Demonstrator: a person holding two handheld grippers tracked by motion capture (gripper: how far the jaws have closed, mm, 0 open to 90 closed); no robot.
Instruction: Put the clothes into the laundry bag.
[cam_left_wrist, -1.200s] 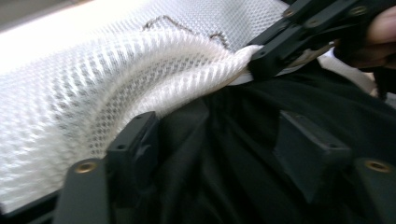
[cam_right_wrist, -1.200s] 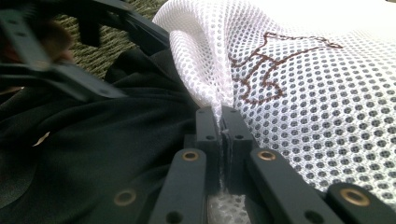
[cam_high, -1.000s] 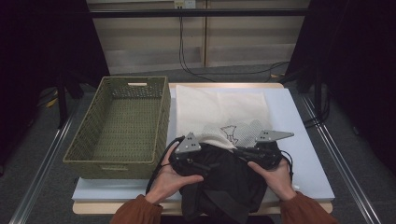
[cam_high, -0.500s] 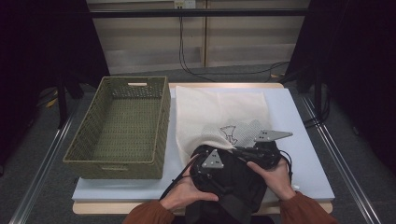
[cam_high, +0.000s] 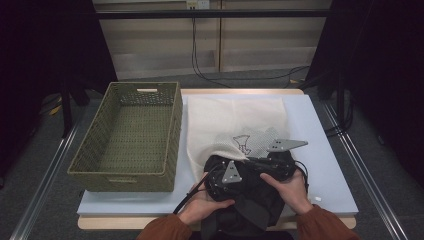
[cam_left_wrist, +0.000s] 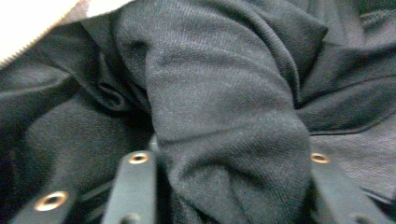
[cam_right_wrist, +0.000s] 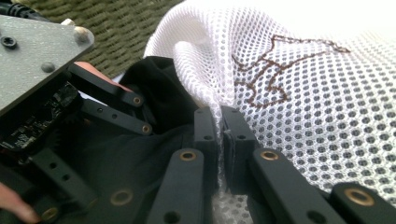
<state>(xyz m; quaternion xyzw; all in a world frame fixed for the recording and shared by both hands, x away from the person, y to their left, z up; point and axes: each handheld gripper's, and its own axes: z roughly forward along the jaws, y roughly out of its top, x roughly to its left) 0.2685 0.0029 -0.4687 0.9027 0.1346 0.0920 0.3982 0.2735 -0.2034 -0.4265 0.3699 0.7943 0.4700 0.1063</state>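
Note:
A black garment (cam_high: 250, 200) lies bunched at the table's near edge, partly inside the mouth of a white mesh bag (cam_high: 235, 120) with a brown stitched figure. My right gripper (cam_right_wrist: 219, 126) is shut on the bag's mesh edge (cam_right_wrist: 210, 100), holding it up beside the garment (cam_right_wrist: 159, 93). My left gripper (cam_left_wrist: 229, 182) has just been closing, and a thick fold of the black garment (cam_left_wrist: 224, 102) fills the gap between its jaws. In the high view the left gripper (cam_high: 223, 184) sits on the garment, close to the right gripper (cam_high: 256, 161).
An olive woven basket (cam_high: 172, 130) stands empty on the left of the pale blue table top (cam_high: 320, 130). Dark curtains flank both sides, and cables trail along the floor behind the table.
My left gripper moved right and down from the garment's left edge onto its middle, then closed on a fold. The right gripper kept still.

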